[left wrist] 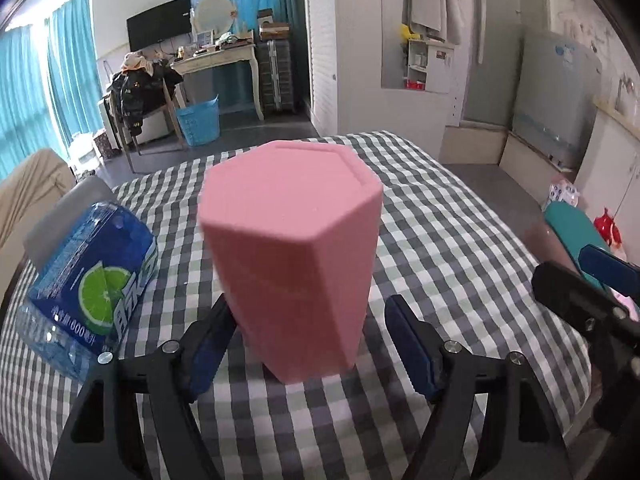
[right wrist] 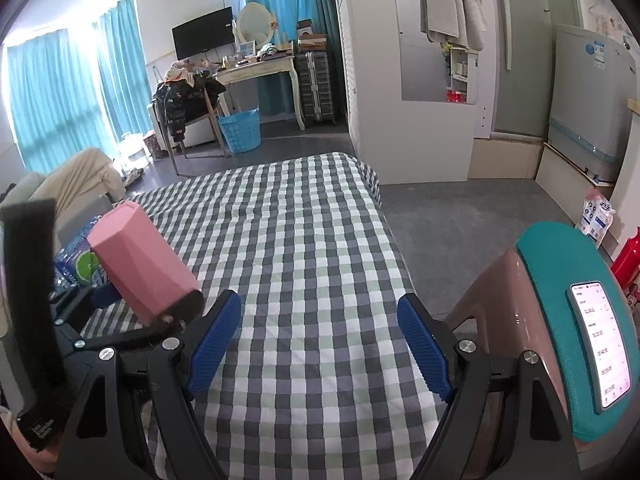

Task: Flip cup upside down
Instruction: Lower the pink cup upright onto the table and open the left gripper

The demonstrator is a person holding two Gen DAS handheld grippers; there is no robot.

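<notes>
Pink cup (left wrist: 292, 264) stands base-up on the checked cloth (left wrist: 440, 240), beside the blue bottle (left wrist: 92, 280). Left gripper (left wrist: 308, 348) sits wide around it, apparently released; best to back straight off without nudging. Right gripper (right wrist: 320, 344) is wide, empty.

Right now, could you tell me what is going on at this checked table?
A person is working with two handheld tongs over a checked tablecloth. The pink cup stands between the open fingers of the left tongs, closed base upward, so it already looks upside down. The left finger sits close against the cup; the right one is apart from it. A blue lime-label bottle lies beside it. The right tongs are open and hold nothing.
</notes>
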